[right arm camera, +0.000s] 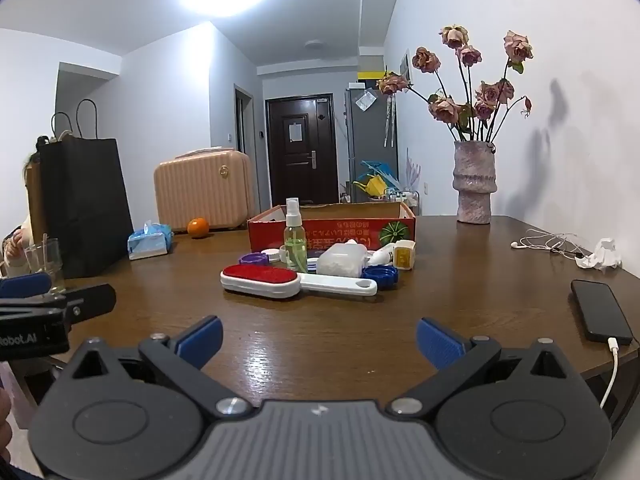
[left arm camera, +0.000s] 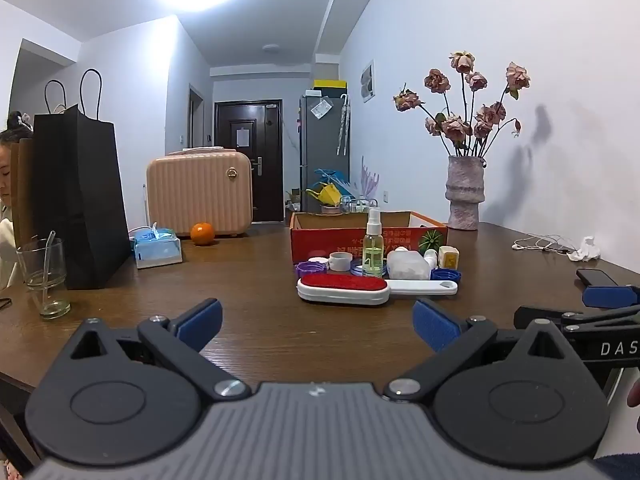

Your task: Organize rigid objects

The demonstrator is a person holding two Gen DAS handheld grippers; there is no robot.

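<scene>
A cluster of small rigid objects lies on the brown table in front of a red cardboard box (left arm camera: 360, 236) (right arm camera: 332, 230). It holds a white lint brush with a red pad (left arm camera: 344, 286) (right arm camera: 260, 278), a green spray bottle (left arm camera: 373, 246) (right arm camera: 295, 240), a clear plastic container (left arm camera: 406, 266) (right arm camera: 344, 260), purple (left arm camera: 310, 269) and blue lids (right arm camera: 382, 274), and a small white and yellow box (right arm camera: 404, 256). My left gripper (left arm camera: 318, 320) is open and empty, short of the brush. My right gripper (right arm camera: 320, 338) is open and empty, also short of it.
A black paper bag (left arm camera: 80, 200), a glass with a straw (left arm camera: 42, 276), a tissue pack (left arm camera: 156, 246), an orange (left arm camera: 202, 234) and a pink case (left arm camera: 200, 192) stand at left. A vase of dried roses (right arm camera: 474, 184), earphones (right arm camera: 548, 244) and a charging phone (right arm camera: 600, 312) are at right.
</scene>
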